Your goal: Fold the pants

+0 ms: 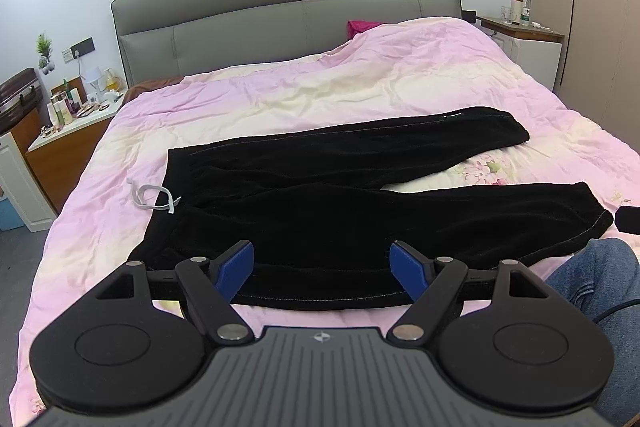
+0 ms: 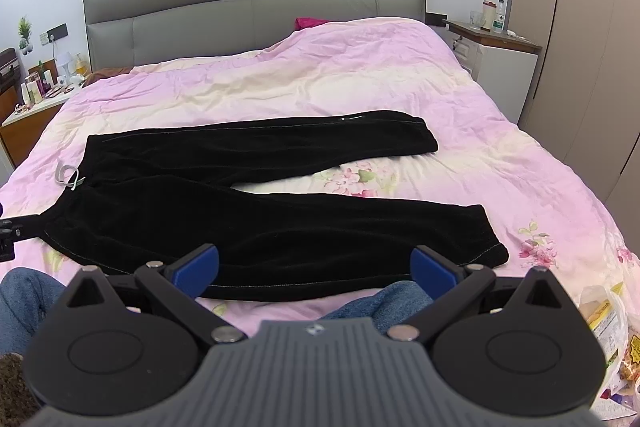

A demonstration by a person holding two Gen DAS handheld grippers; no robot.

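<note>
1. Two legs of the black pants lie spread flat on the pink bed cover. The waistband is at the left end, and the cuffs point to the right, away from it. The legs open in a narrow V, so a strip of the flowered cover shows between them.
2. One grey drawstring comes out from the waistband and lies loose on the cover, just beside the waist.
3. Both tools are empty. The left tool hangs with its blue pads wide apart, over the near edge of the pants close to the waistband. The right tool is also wide open, over the near edge of the near leg, toward the cuff.
4. I judge that the step in hand is the first fold: to bring the near leg over the far leg.
5. To do it well, each tool should come down on the near hem line and take both layers of cloth, not only the top one. The left tool should pinch near the waistband, the right one near the cuff, so the leg lifts as one straight line.
6. Both should then move together toward the grey headboard and lay seam on seam. The cloth looks soft and thick, so I think it may sag in the middle.
7. The drawstring should be tucked in, or it may stick out of the fold. The person's knees in blue jeans are touching the near edge of the bed, so there is little room there.
</note>
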